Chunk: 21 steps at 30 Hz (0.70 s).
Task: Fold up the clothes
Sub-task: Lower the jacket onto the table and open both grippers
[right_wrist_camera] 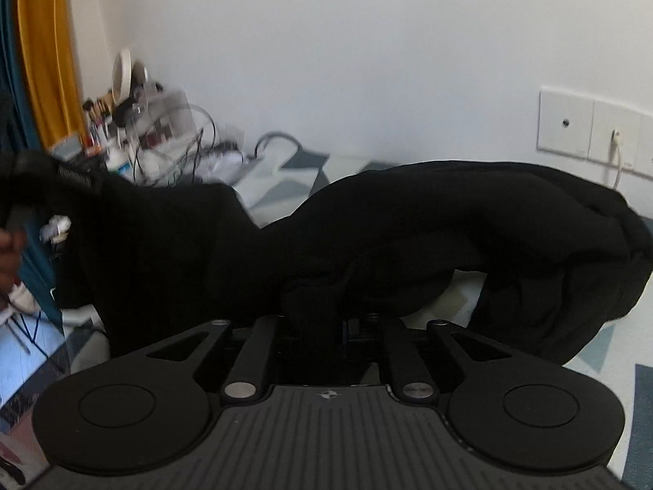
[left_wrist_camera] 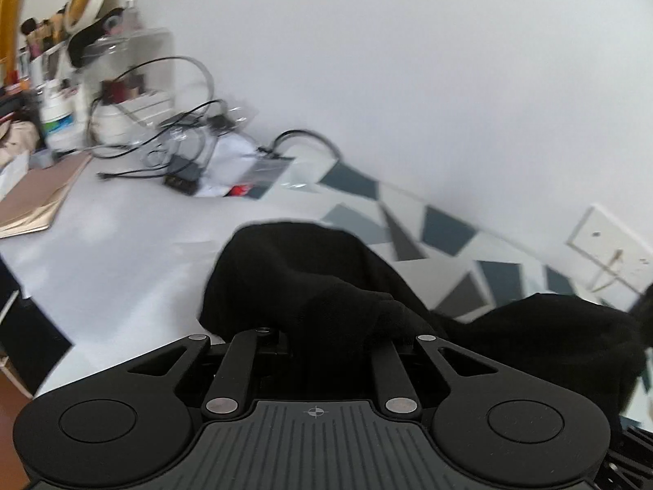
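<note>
A black garment (left_wrist_camera: pixel 318 281) hangs lifted above a white table (left_wrist_camera: pixel 122 237). My left gripper (left_wrist_camera: pixel 330 326) is shut on a bunch of its cloth; its fingertips are buried in the fabric. In the right wrist view the same black garment (right_wrist_camera: pixel 408 224) stretches across the frame and sags at the right. My right gripper (right_wrist_camera: pixel 322 310) is shut on a fold of it, fingertips hidden by cloth. The other gripper (right_wrist_camera: pixel 36 179) shows at the left, holding the garment's far end.
Black cables and a charger (left_wrist_camera: pixel 179 163) lie at the table's back, beside bottles, a mirror and cosmetics (left_wrist_camera: pixel 77 61). A notebook (left_wrist_camera: pixel 36 200) lies at the left. A triangle-patterned cloth (left_wrist_camera: pixel 440 228) covers the right part. Wall sockets (right_wrist_camera: pixel 587 130) are on the white wall.
</note>
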### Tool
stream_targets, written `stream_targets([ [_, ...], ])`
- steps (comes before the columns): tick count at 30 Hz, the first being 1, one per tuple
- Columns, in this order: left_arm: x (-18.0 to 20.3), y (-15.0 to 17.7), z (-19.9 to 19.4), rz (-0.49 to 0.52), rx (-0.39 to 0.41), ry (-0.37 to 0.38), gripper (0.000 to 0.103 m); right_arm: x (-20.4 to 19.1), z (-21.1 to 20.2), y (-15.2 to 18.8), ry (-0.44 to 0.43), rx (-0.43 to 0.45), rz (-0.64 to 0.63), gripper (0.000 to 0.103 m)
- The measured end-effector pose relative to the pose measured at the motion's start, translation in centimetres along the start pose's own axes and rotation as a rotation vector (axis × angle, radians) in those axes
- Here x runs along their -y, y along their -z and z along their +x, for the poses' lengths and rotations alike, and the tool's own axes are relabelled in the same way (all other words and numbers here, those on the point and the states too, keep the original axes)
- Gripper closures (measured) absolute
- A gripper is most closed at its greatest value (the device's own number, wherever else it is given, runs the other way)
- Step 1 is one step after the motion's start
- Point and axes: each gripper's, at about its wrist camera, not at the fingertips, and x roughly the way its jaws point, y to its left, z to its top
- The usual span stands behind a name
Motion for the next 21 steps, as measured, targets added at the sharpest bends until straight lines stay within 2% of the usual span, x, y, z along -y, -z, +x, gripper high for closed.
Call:
stream_targets([
  [4,0.3,0.1,-0.5,-0.022,-0.029,0.020,0.089,0.4,-0.6,0.5,0.020,0.000,0.035,0.074],
  [7,0.6,1.4,0.1,-0.015,-0.037,0.034,0.074,1.8,-2.5,1.5,0.074,0.037,0.091,0.060],
  [9,0.7,2.4,0.8,-0.005,-0.037,0.048,0.059,2.7,-3.3,2.0,0.112,0.067,0.140,0.047],
  [10,0.9,2.6,0.5,0.006,-0.034,0.053,0.057,3.2,-3.7,2.3,0.131,0.080,0.166,0.041],
  [13,1.4,2.8,0.4,0.039,-0.029,0.059,0.051,5.2,-4.4,3.5,0.162,0.085,0.234,0.041],
  [16,1.6,2.6,-0.2,0.048,-0.015,0.051,0.046,6.6,-5.0,4.0,0.150,0.085,0.286,0.041],
  [21,1.4,2.4,-2.4,0.052,0.026,0.058,0.038,6.2,-6.8,3.4,0.035,0.132,0.183,0.041],
])
